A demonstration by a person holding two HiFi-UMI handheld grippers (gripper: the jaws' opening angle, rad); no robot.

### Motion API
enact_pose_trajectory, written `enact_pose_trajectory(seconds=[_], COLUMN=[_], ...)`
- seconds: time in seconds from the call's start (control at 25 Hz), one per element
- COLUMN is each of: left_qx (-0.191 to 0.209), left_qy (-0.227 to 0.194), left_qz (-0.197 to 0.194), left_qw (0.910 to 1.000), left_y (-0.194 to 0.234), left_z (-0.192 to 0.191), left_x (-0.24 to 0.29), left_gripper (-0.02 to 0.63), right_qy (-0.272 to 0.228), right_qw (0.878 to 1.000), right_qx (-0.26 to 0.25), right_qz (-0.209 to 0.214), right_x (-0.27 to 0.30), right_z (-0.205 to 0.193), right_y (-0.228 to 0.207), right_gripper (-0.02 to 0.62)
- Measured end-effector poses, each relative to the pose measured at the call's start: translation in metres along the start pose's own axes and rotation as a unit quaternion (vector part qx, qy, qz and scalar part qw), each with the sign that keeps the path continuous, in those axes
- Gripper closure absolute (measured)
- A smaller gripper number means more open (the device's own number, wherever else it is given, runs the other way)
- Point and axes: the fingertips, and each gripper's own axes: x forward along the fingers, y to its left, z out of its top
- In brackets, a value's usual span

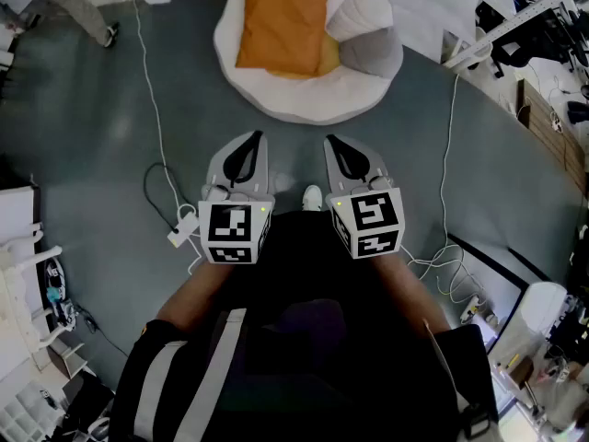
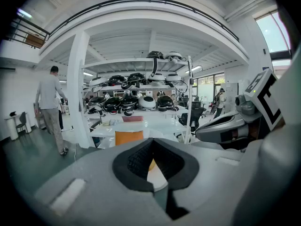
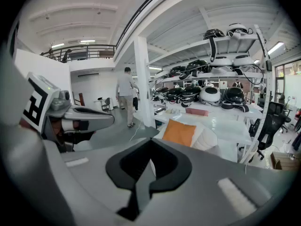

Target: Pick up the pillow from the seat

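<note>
An orange pillow (image 1: 283, 21) leans upright in a round white seat (image 1: 304, 99) at the top of the head view; it also shows in the left gripper view (image 2: 129, 137) and the right gripper view (image 3: 179, 132). Both grippers hang side by side above the grey floor, well short of the seat. My left gripper (image 1: 250, 140) is shut with nothing in it. The right gripper (image 1: 335, 144) is shut and empty too. A grey cushion (image 1: 373, 49) lies to the right of the pillow in the seat.
White cables (image 1: 156, 127) run across the floor on both sides, with a plug block (image 1: 182, 231) near my left gripper. A person (image 2: 51, 107) walks by a white pillar (image 2: 77, 88). Shelves of helmets (image 2: 141, 95) stand behind the seat. Desks and clutter line the room's edges.
</note>
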Motion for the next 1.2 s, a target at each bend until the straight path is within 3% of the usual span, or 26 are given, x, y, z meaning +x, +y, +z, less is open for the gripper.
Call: enact_pose_trajectory(seconds=[0.44,1.2], left_qx=[-0.002,0.022], left_qy=[0.000,0.001], left_qz=[0.003,0.021], left_qw=[1.0000,0.9995], left_y=[-0.006,-0.026], left_z=[0.003,0.026], left_x=[-0.003,0.015], left_gripper=[0.603,0.603], right_qy=[-0.010,-0.042], right_qw=[1.000,0.998], right_qx=[0.006,0.042], right_qz=[0.001,0.002], right_x=[-0.007,-0.013], right_z=[0.003,0.019], right_y=[-0.004,-0.050], right_gripper=[0.594,0.594])
